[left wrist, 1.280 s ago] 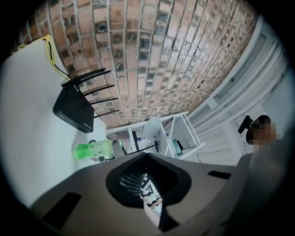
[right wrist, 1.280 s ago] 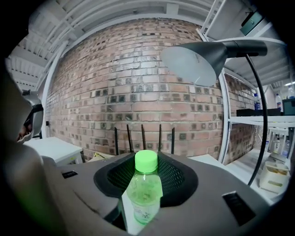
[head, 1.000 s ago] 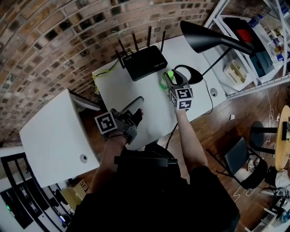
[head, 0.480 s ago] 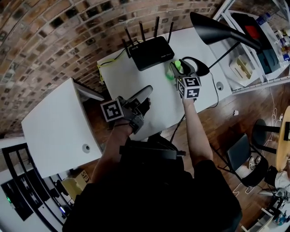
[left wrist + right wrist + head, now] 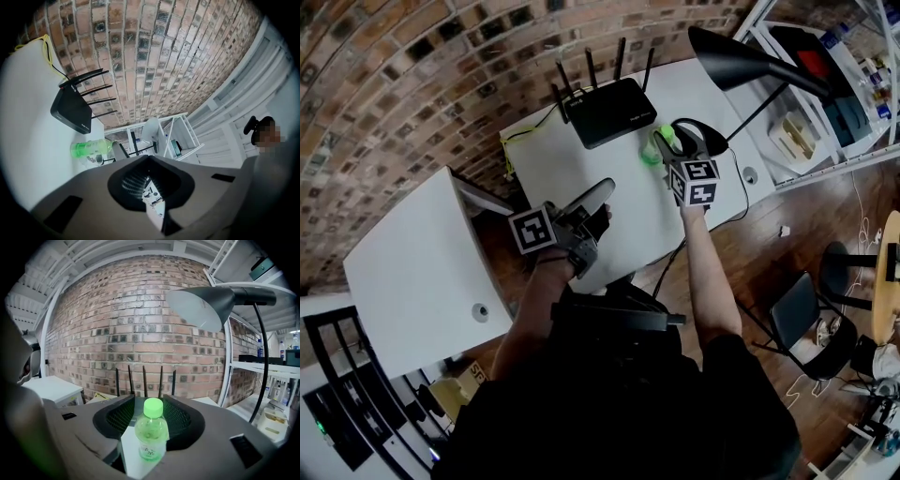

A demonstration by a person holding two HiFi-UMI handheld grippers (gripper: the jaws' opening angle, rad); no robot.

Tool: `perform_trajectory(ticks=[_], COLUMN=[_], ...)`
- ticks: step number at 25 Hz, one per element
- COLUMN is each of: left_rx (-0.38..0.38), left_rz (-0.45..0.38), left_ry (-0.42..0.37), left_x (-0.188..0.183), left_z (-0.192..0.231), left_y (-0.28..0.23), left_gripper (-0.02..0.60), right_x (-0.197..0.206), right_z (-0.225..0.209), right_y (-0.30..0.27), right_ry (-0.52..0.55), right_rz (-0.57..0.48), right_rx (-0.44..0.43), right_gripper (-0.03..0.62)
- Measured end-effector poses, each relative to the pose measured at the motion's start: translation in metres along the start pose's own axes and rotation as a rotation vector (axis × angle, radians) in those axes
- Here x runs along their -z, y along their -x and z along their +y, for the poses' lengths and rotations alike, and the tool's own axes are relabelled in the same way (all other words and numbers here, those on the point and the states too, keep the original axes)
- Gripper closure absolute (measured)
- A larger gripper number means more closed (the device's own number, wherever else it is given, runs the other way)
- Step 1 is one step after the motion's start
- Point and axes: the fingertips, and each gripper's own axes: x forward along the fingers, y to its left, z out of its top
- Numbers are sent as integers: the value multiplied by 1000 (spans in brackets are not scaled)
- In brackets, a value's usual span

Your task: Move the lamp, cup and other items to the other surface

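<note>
A small green bottle [image 5: 656,150] [image 5: 151,436] stands upright on the white table [image 5: 553,169], next to the lamp's black base [image 5: 709,141]. My right gripper [image 5: 664,141] [image 5: 147,401] is open. Its jaws have just been opening and stand either side of the bottle without pressing on it. The black lamp shade [image 5: 736,56] [image 5: 199,305] hangs over the table's right end. My left gripper [image 5: 606,186] [image 5: 148,158] is shut on nothing, rolled on its side near the table's front edge. The second white table [image 5: 403,272] stands to the left.
A black router [image 5: 609,111] [image 5: 70,110] with several aerials sits at the back of the table by the brick wall, a yellow cable [image 5: 511,141] beside it. White shelving [image 5: 825,84] stands to the right, a dark chair [image 5: 802,328] on the wooden floor.
Both grippers keep their places. The right jaws stand a little wider round the bottle. The head view has shifted slightly.
</note>
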Motion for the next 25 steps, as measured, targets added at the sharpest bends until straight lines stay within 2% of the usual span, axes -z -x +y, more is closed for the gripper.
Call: perform_trajectory(ticks=[7,8,12,13,18,25], left_rx=[31,35,63,75,125,162], left_rz=[32,39,75,85,148,258], left_ry=[1,-1,-2,-3,6,72], left_x=[6,7,12,14,27,58], left_z=[-10,-11,-16,-18,-26,-31], left_y=[3,4,7,8,16,32], left_gripper=[575,575,577,575,575,575], right_x=[2,2,0,0,-1,1], right_z=[4,4,12,17,46,87], right_y=[28,34,60,66,100,151], right_ry=[-45,-58,-91,-98,-106,-6], right_rz=[45,54,94,107,169,292], right_rx=[37,45,60,57,67,169], right_gripper=[374,392,549,568,569,569])
